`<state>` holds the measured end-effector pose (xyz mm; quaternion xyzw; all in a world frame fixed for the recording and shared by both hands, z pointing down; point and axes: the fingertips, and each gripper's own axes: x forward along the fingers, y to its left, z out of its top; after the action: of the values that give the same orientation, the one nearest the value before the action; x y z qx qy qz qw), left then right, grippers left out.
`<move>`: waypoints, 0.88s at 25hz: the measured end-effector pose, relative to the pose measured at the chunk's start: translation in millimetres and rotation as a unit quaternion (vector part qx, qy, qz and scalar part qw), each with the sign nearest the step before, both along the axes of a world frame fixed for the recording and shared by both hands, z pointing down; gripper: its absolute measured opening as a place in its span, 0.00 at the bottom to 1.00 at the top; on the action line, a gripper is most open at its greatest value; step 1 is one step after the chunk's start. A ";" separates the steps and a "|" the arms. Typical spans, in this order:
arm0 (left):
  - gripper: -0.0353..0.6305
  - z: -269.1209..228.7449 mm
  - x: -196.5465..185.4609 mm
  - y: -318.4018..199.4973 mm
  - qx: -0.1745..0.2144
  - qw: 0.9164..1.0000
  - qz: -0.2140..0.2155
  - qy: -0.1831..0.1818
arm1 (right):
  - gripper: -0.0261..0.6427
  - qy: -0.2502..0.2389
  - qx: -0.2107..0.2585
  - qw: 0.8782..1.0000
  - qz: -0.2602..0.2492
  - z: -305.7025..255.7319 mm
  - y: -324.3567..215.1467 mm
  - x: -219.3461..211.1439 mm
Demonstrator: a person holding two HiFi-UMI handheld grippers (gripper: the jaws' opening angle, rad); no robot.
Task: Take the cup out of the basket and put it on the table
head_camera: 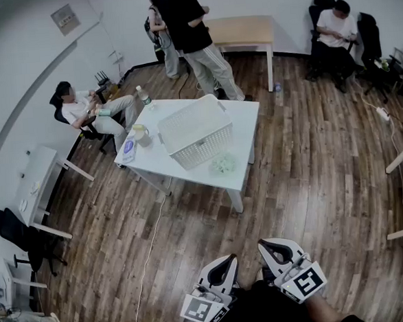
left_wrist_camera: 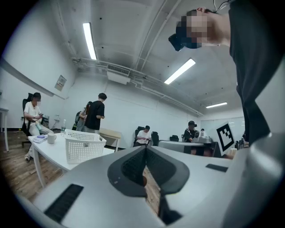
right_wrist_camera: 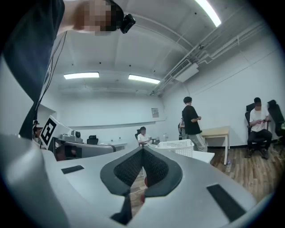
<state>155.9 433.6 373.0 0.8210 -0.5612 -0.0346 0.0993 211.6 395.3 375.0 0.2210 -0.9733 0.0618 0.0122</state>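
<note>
I'm holding both claws low by my body, left claw (head_camera: 228, 259) & right claw (head_camera: 264, 245) both pinched closed w/ nothing in them. The basket (head_camera: 204, 150) is sitting on the surface (head_camera: 243, 116) well ahead of both claws; the cup inside isn't showing from here. Prob. I'm at the approach step: next I'm needing to close in & open one claw over the basket.

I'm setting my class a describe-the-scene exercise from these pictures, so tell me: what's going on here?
A person holds a left gripper and a right gripper, both shut and empty, pointed level towards a white table some way off. A white basket stands on the table; what is in it can't be made out. Neither gripper is near it.
</note>
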 end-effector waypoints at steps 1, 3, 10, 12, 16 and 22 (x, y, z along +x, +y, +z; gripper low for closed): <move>0.07 3.2 -2.7 1.8 -0.002 1.000 -0.004 0.000 | 0.08 -0.001 0.001 1.000 0.001 0.3 0.3 -1.6; 0.07 8.1 -6.6 5.8 -0.005 1.000 -0.009 0.000 | 0.07 -0.001 0.003 1.000 0.001 0.1 3.0 -4.9; 0.07 6.9 -5.5 11.5 0.000 1.000 -0.003 -0.010 | 0.07 0.005 0.008 1.000 -0.015 1.5 24.9 -14.6; 0.07 7.8 -3.1 11.8 0.001 1.000 0.000 -0.015 | 0.08 0.001 -0.003 1.000 -0.023 3.9 29.1 -15.3; 0.07 12.3 -0.7 12.6 -0.004 1.000 -0.005 -0.022 | 0.08 0.006 -0.025 0.998 -0.050 13.7 37.3 -18.3; 0.07 26.0 -14.1 14.1 -0.033 0.999 -0.024 -0.007 | 0.08 0.052 -0.056 0.994 -0.076 32.6 39.0 -29.4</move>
<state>141.9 447.7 399.1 0.8036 -0.5825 -0.0127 0.1215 182.2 434.4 407.5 0.1486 -0.9803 0.1031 0.0794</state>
